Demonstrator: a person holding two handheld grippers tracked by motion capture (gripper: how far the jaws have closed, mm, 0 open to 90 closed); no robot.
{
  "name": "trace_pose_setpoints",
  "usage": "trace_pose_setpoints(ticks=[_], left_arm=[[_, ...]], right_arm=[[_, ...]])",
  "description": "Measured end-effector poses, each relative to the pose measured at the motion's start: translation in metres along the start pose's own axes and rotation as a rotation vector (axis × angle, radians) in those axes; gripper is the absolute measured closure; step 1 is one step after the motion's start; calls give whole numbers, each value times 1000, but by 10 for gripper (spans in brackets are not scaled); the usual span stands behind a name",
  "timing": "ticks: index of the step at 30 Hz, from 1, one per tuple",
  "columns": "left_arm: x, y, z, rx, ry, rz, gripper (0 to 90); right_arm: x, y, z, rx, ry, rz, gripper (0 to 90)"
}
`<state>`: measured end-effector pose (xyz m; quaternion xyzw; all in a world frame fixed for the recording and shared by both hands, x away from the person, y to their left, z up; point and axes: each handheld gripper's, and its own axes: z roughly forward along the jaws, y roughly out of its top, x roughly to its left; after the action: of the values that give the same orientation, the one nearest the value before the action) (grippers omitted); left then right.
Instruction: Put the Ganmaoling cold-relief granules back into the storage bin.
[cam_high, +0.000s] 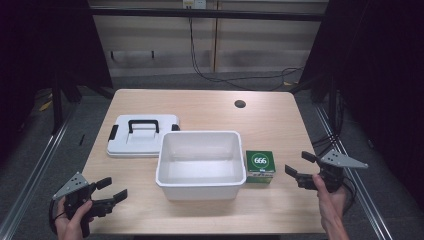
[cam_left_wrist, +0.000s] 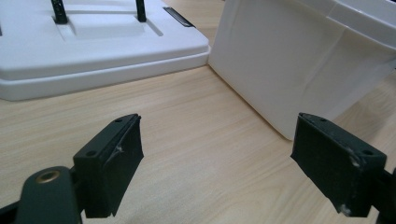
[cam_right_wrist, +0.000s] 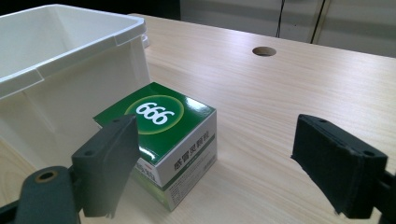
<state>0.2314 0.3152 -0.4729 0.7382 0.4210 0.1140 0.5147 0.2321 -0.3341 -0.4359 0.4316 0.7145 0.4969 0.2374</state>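
Right gripper nearest the box

Overhead, the box (cam_high: 260, 166) sits just right of the bin (cam_high: 199, 164), nearer the right gripper (cam_high: 299, 170). Left gripper (cam_left_wrist: 217, 161): jaws apart, empty, facing the bin wall. Right gripper view: jaws apart, box ahead-left.

Left gripper (cam_high: 111, 189): black, two flat jaws with screw holes, and a small brass ring low on one jaw.
Left plate: grey, three corners, sits on top of the left gripper.
Left cable: black, loops by the left hand (cam_high: 75, 220).
Right gripper (cam_high: 300, 167): black, same flat jaws, with little scuff marks.
Right plate: grey, three corners, on top of the right gripper.
Right hand (cam_high: 330, 202): bare, no sleeve.
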Motion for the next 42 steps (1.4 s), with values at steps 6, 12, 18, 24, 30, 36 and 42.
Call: trace_pose_setpoints(ticks=[6, 12, 18, 24, 30, 36, 42], left_arm=[[0, -1, -1, 4, 5, 3, 159], [1, 1, 0, 3, 11, 3, 159], [1, 0, -1, 2, 9, 6, 158], [0, 0, -1, 5, 13, 5, 158], [1, -1, 0, 5, 13, -5, 159], [1, -1, -1, 4, 16, -2, 159], [2, -1, 0, 8, 17, -10, 159]], right_arm=[[2, 1, 0, 38, 19, -20, 141], [2, 11, -1, 119, 71, -63, 140], [6, 27, 1, 177, 76, -143, 143], [17, 45, 14, 262, 90, -257, 155], [20, 59, 26, 327, 130, -333, 156], [21, 72, 29, 352, 161, -362, 157], [20, 90, 41, 446, 192, -395, 156]])
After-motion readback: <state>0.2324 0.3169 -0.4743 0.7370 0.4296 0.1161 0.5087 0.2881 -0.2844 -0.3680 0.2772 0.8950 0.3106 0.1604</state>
